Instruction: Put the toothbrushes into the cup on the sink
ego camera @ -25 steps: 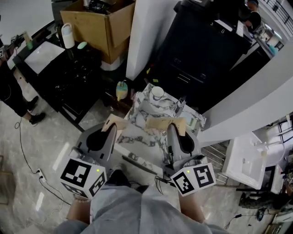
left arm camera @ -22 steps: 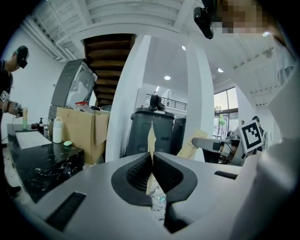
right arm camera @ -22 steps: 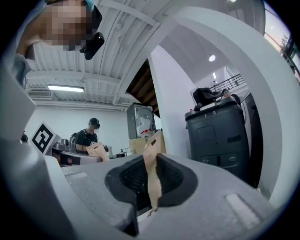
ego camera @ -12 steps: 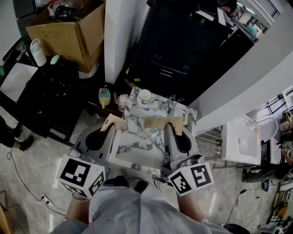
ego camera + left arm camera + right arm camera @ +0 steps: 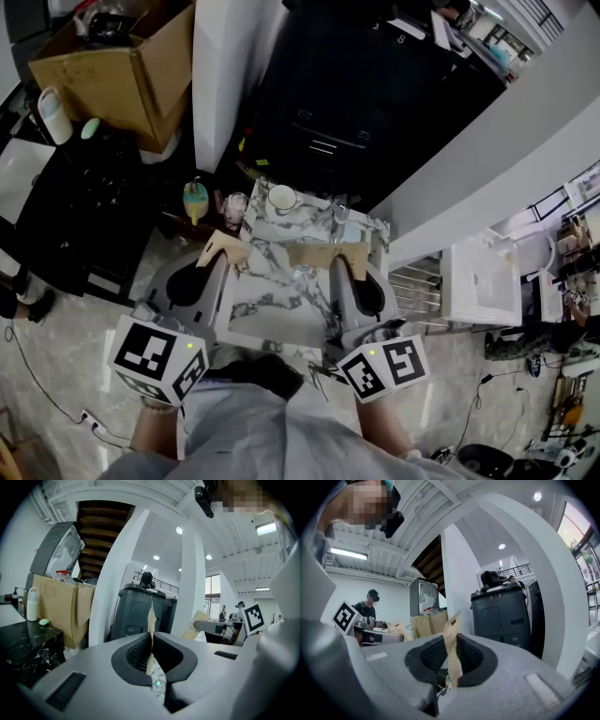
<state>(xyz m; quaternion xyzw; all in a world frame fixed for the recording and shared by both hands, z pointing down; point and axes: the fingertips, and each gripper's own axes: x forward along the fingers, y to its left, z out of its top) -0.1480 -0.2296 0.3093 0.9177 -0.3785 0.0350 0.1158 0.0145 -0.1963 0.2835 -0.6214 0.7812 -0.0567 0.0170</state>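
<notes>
Marble sink [image 5: 272, 302], white cup [image 5: 281, 198]; L gripper [image 5: 222, 262], R gripper [image 5: 338, 263] pinch tan packets [image 5: 322, 253].

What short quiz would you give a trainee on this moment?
1. True or false: the left gripper is empty.
2. What does the right gripper hold? A) white cup B) tan paper packet C) nothing
3. Where does the white cup stand?
Key: 1 false, it grips a tan packet. 2 B. 3 On the marble counter, near its far left corner.
</notes>
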